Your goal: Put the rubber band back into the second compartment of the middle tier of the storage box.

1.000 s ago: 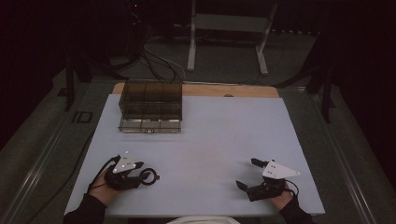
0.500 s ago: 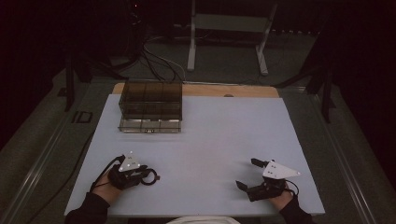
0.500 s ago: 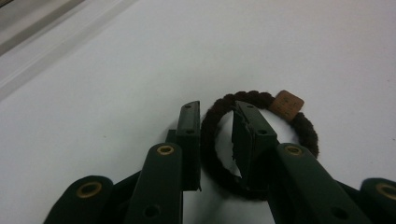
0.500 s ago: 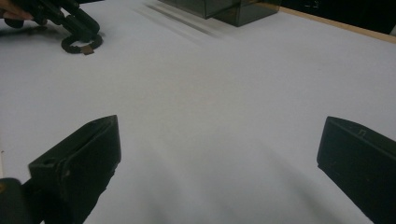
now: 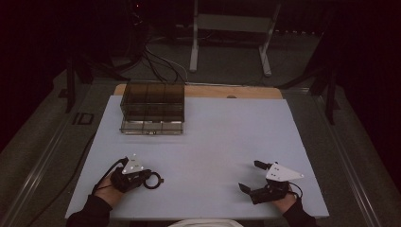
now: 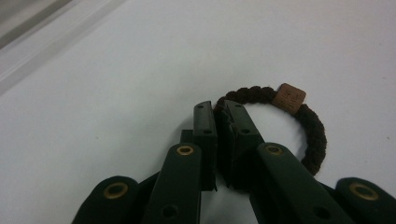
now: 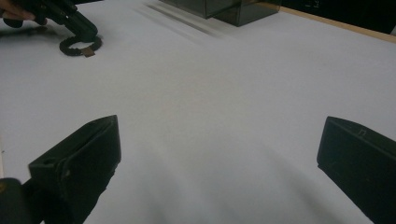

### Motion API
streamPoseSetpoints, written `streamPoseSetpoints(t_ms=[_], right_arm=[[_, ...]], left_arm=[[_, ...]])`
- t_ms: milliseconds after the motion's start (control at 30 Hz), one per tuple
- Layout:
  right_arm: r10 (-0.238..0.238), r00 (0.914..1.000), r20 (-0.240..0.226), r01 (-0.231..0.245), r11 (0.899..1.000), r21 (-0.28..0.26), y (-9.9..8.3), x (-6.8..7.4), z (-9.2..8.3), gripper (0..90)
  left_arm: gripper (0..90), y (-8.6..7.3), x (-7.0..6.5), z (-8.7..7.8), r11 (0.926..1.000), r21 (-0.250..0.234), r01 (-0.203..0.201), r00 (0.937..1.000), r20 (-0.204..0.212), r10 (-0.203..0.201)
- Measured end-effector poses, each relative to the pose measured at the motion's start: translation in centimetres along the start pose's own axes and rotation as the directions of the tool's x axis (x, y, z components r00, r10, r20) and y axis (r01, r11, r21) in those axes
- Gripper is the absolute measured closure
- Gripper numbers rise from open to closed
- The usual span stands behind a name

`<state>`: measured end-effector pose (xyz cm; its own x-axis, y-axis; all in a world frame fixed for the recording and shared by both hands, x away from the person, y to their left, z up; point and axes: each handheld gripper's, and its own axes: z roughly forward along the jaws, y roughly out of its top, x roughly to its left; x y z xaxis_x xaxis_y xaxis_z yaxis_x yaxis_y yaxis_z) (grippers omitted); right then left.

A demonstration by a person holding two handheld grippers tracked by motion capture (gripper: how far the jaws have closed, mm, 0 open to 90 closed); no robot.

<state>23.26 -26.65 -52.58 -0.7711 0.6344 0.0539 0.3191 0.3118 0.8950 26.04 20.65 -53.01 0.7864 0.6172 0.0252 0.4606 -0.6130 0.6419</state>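
Nothing legible shows anywhere. The one marked surface is a small brown tag (image 6: 289,98) on the dark braided hair tie (image 6: 312,135), just ahead and right of the left gripper (image 6: 219,108); it carries faint stamped characters, too blurred to read.

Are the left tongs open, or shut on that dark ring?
Shut on it. The left tongs have just been closing and pinch the braided hair tie flat on the table.
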Motion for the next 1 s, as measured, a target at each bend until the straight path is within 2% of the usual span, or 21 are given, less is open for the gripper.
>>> streamPoseSetpoints(t_ms=[133, 233, 300, 533, 667, 1000], right_arm=[[0.001, 1.0000, 0.002, -0.001, 1.000, 0.002, 0.0, 0.0, 0.1, 0.0], [0.003, 1.0000, 0.002, -0.003, 1.000, 0.004, 0.0, 0.1, 0.1, 0.0], [0.003, 1.0000, 0.003, -0.003, 1.000, 0.004, 0.0, 0.0, 0.1, 0.0], [0.006, 1.0000, 0.004, -0.006, 1.000, 0.002, 0.0, 0.0, 0.1, 0.0], [0.007, 1.0000, 0.004, -0.007, 1.000, 0.005, 0.0, 0.0, 0.1, 0.0], [0.007, 0.9999, 0.010, -0.007, 1.000, 0.004, 0.0, 0.0, 0.0, 0.0]], left_arm=[[87.6, 0.0, 0.0, 0.0, 1.0000, -0.001, -0.003, 1.0000, 0.002, 0.003], [88.2, 0.2, -0.2, 0.0, 0.9993, 0.013, -0.036, 0.9993, -0.012, 0.036], [88.4, 0.3, -0.2, -0.1, 0.9992, 0.015, -0.038, 0.9993, -0.008, 0.038], [88.4, 0.5, -0.4, -0.3, 0.9994, 0.016, -0.032, 0.9995, 0.008, 0.032], [88.4, 0.8, -0.4, -0.4, 0.9997, 0.019, -0.015, 0.9994, 0.033, 0.015], [88.4, 1.5, -0.7, -0.9, 0.9998, 0.003, -0.019, 0.9992, 0.036, 0.019]])
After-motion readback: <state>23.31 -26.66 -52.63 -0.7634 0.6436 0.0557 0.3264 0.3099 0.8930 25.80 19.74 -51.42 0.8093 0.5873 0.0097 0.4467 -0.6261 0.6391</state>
